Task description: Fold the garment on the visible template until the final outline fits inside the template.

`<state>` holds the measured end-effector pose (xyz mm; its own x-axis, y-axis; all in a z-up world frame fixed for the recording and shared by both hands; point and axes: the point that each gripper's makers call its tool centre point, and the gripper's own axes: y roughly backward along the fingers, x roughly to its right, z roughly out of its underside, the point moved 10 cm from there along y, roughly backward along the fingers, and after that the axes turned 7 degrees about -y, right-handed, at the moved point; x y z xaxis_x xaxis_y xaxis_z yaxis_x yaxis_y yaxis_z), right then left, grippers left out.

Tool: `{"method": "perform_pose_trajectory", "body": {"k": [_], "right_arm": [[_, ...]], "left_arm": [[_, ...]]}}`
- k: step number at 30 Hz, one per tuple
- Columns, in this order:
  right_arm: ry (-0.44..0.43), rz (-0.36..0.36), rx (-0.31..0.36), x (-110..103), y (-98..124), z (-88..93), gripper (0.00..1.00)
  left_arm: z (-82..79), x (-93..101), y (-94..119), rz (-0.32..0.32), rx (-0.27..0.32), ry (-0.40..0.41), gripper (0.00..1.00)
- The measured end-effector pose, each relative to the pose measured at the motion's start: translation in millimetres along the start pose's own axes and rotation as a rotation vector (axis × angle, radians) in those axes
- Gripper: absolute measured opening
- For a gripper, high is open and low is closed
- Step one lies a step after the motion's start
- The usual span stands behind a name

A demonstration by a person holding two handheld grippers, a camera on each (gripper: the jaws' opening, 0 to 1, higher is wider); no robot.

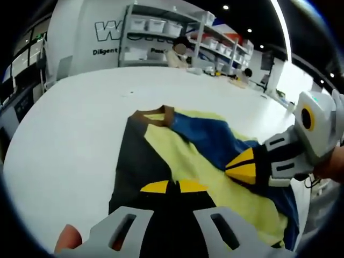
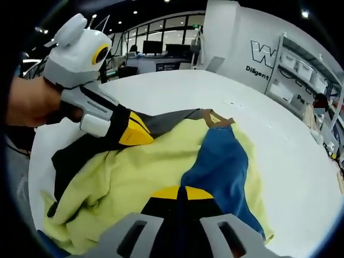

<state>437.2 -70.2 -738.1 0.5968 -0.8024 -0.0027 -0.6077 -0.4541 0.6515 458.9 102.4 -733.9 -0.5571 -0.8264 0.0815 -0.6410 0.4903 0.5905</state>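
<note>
I'm mid-fold, I judge: garment point(image 2: 161, 161) lies rumpled on the white table point(image 1: 80, 118), yellow body, blue sleeve, dark side; I can't make out any template. Next I likely need to lift both pinched edges together and carry them over evenly. Left gripper point(image 1: 173, 187) has its jaws pressed together on dark fabric at the near edge. Right gripper point(image 2: 181, 192) is pinching cloth beside the blue sleeve.

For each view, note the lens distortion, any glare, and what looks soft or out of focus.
Left gripper view: fisheye bends the white table edge; a ceiling light strip glares; shelves look soft. Right gripper view: same bowing; the garment is sharp; the right tongs near the lens blur slightly.
</note>
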Motion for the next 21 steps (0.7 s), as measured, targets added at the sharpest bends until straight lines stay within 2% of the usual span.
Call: {"method": "perform_pose_trajectory", "body": {"k": [5,11,21], "right_arm": [[-0.025,-0.004,0.005,1,1,-0.3,0.00],[-0.016,0.000,0.036,3,11,-11.5,0.00],[-0.013,0.025,0.062,19,27,-18.4,0.00]], "left_arm": [[-0.7,-0.8,0,0.000,0.005,0.000,0.00],[-2.5,-1.1,1,-0.002,0.011,-0.006,0.00],[-6.3,-7.1,10,-0.017,0.016,-0.011,0.00]]}}
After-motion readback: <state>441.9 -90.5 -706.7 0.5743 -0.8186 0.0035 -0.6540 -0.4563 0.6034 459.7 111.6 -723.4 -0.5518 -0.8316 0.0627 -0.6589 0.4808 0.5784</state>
